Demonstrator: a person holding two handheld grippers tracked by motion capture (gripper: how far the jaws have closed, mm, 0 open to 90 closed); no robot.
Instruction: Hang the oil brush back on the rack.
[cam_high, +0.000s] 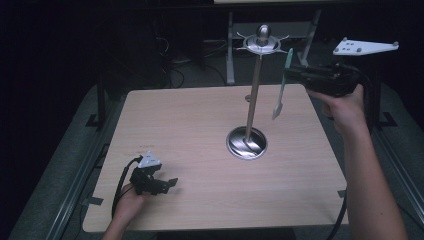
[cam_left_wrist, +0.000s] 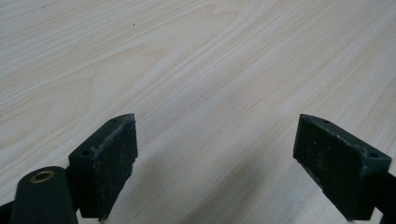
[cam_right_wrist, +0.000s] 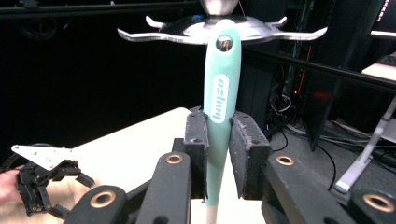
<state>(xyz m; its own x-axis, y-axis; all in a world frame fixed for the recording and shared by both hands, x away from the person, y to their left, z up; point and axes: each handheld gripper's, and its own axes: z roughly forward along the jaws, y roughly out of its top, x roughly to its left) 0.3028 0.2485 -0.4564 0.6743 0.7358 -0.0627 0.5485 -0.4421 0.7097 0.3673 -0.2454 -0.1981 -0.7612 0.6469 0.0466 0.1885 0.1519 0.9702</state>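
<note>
A metal utensil stand (cam_high: 253, 95) rises from a round base near the table's middle, with a ring of hooks (cam_high: 262, 44) at its top. My right gripper (cam_high: 291, 73) is raised at the right, shut on the mint-green handle of a utensil (cam_high: 281, 90) that hangs upright with its metal end down. In the right gripper view the handle (cam_right_wrist: 219, 93) is pinched between both pads, and its hanging hole sits just under the hook ring (cam_right_wrist: 219, 32). My left gripper (cam_high: 170, 184) rests low at the table's front left, open, with bare wood between its pads (cam_left_wrist: 109, 163).
The wooden table (cam_high: 190, 125) has dark floor and metal rails around it. Black frames, cables and a grey bracket stand behind the far edge. The left hand and its gripper (cam_right_wrist: 46, 182) appear far off in the right gripper view.
</note>
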